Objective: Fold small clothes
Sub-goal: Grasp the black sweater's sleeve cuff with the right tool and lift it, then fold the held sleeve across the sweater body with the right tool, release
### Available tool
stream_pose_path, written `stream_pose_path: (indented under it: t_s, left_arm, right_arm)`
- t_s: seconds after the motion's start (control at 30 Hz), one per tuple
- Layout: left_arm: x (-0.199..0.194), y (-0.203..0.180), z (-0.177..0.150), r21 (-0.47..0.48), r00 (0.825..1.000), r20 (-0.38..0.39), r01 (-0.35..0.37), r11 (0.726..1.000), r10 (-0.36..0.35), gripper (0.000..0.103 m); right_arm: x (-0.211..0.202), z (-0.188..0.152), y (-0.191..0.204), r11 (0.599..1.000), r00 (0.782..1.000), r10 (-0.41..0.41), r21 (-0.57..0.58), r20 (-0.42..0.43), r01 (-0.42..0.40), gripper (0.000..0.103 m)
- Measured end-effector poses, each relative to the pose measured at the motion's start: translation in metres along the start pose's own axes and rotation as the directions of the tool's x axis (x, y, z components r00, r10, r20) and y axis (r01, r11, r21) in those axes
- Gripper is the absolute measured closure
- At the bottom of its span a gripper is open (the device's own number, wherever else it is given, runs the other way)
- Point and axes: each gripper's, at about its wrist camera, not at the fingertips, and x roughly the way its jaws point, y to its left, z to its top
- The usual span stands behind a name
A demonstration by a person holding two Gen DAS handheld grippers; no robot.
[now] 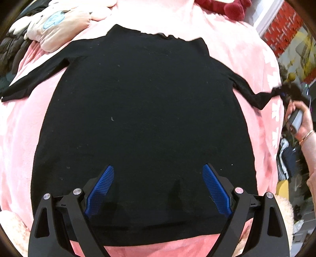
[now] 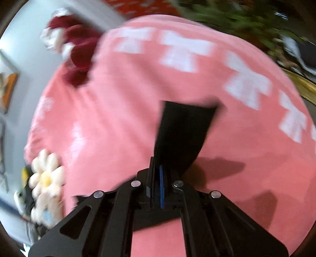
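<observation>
Over on the far left of my left wrist view, a cream plush toy (image 1: 57,23) with a pale blue patch sits at the edge of the pink blanket (image 1: 17,122), next to some dark quilted fabric. Just right of that, the left sleeve (image 1: 37,79) of the black shirt (image 1: 142,110) lies stretched out flat on the blanket. The shirt body is spread across the middle of the bed, neckline at the far side and hem nearest to me. My left tongs (image 1: 158,178) hang over the hem area, spread wide with nothing between them, both blue ribbed pads (image 1: 101,189) showing above the black cloth. Further right, the other sleeve (image 1: 254,94) is pulled out sideways toward the blanket's white-patterned edge, where my right tongs (image 1: 284,93) have its cuff; my right hand (image 1: 302,122), with a thin bracelet at the wrist, grips the handle. A dark red plush (image 1: 223,8) lies past the neckline at the top. Through the right wrist camera, which is blurred, a white daisy-shaped plush (image 2: 46,178) lies at the left edge of the blanket, and my right tongs (image 2: 160,174) are pinched narrow on the black sleeve cuff (image 2: 183,134), which rises up from between them over the pink blanket (image 2: 118,118) with its white bow pattern.
</observation>
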Motion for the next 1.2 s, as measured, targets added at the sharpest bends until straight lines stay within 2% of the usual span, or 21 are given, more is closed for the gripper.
stream_pose_path:
  t_s: [0.07, 0.2, 0.23, 0.33, 0.47, 0.5, 0.6, 0.63, 0.67, 0.73, 0.8, 0.83, 0.87, 0.9, 0.93, 1.0, 1.1, 1.2]
  left_arm:
    - [-0.003, 0.004, 0.0, -0.007, 1.0, 0.011, 0.011, 1.0, -0.011, 0.014]
    - [-0.011, 0.01, -0.004, -0.026, 0.999, 0.022, 0.034, 0.999, -0.033, 0.014]
    - [-0.013, 0.012, -0.006, -0.03, 0.999, 0.027, 0.036, 0.999, -0.035, 0.014]
    - [-0.017, 0.018, -0.01, -0.044, 0.999, 0.029, 0.043, 0.998, -0.042, 0.014]
    - [-0.022, 0.03, -0.012, -0.074, 0.998, 0.032, 0.058, 0.996, -0.055, 0.014]
    - [-0.023, 0.033, -0.013, -0.078, 0.998, 0.036, 0.059, 0.995, -0.056, 0.014]
    - [-0.024, 0.041, -0.015, -0.089, 0.998, 0.035, 0.061, 0.994, -0.058, 0.014]
    - [-0.024, 0.045, -0.015, -0.093, 0.998, 0.032, 0.063, 0.994, -0.06, 0.014]
    - [-0.024, 0.047, -0.015, -0.097, 0.998, 0.029, 0.063, 0.993, -0.06, 0.014]
    - [-0.024, 0.053, -0.015, -0.105, 0.998, 0.026, 0.068, 0.992, -0.065, 0.014]
    - [-0.024, 0.06, -0.011, -0.118, 0.997, 0.022, 0.078, 0.99, -0.076, 0.014]
    - [-0.024, 0.064, -0.01, -0.123, 0.996, 0.022, 0.084, 0.989, -0.082, 0.014]
    - [-0.023, 0.068, -0.007, -0.132, 0.996, 0.023, 0.092, 0.987, -0.09, 0.014]
    - [-0.022, 0.071, -0.002, -0.139, 0.995, 0.025, 0.098, 0.985, -0.095, 0.014]
    - [-0.021, 0.074, 0.002, -0.144, 0.995, 0.028, 0.103, 0.984, -0.1, 0.014]
    - [-0.018, 0.077, 0.019, -0.142, 0.994, 0.034, 0.11, 0.984, -0.107, 0.014]
    - [-0.01, 0.072, 0.048, -0.094, 0.994, 0.039, 0.109, 0.99, -0.105, 0.014]
    - [-0.002, 0.061, 0.072, -0.036, 0.995, 0.055, 0.083, 0.996, -0.081, 0.014]
  right_arm:
    - [0.001, 0.001, 0.058, 0.994, 0.998, 0.061, -0.091, -0.021, -0.063, 0.101]
    - [0.022, -0.031, 0.16, 0.951, 0.985, 0.127, -0.267, -0.116, -0.154, 0.101]
    - [0.035, -0.045, 0.189, 0.928, 0.981, 0.122, -0.334, -0.15, -0.166, 0.101]
    - [0.057, -0.103, 0.246, 0.865, 0.969, 0.101, -0.461, -0.228, -0.198, 0.101]
    - [0.067, -0.19, 0.282, 0.784, 0.941, 0.048, -0.571, -0.334, -0.242, 0.101]
    - [0.08, -0.211, 0.289, 0.759, 0.927, 0.018, -0.599, -0.374, -0.256, 0.101]
    - [0.092, -0.272, 0.294, 0.705, 0.897, -0.078, -0.66, -0.435, -0.259, 0.099]
    - [0.102, -0.285, 0.293, 0.682, 0.894, -0.138, -0.695, -0.425, -0.225, 0.097]
    - [0.096, -0.299, 0.287, 0.668, 0.896, -0.159, -0.713, -0.414, -0.211, 0.096]
    - [0.091, -0.303, 0.284, 0.654, 0.9, -0.164, -0.728, -0.403, -0.207, 0.095]
    - [0.074, -0.294, 0.278, 0.673, 0.901, -0.131, -0.705, -0.413, -0.225, 0.093]
    - [0.068, -0.291, 0.274, 0.683, 0.902, -0.116, -0.693, -0.415, -0.231, 0.086]
    - [0.059, -0.285, 0.269, 0.691, 0.909, -0.104, -0.686, -0.404, -0.226, 0.079]
    - [0.049, -0.28, 0.261, 0.693, 0.917, -0.098, -0.688, -0.387, -0.216, 0.061]
    - [0.035, -0.282, 0.242, 0.687, 0.924, -0.098, -0.697, -0.37, -0.206, 0.055]
    - [0.008, -0.278, 0.22, 0.675, 0.94, -0.108, -0.717, -0.325, -0.17, 0.055]
    - [-0.025, -0.263, 0.182, 0.719, 0.956, -0.135, -0.69, -0.262, -0.088, 0.055]
    - [-0.046, -0.257, 0.148, 0.733, 0.962, -0.197, -0.68, -0.191, 0.015, 0.055]
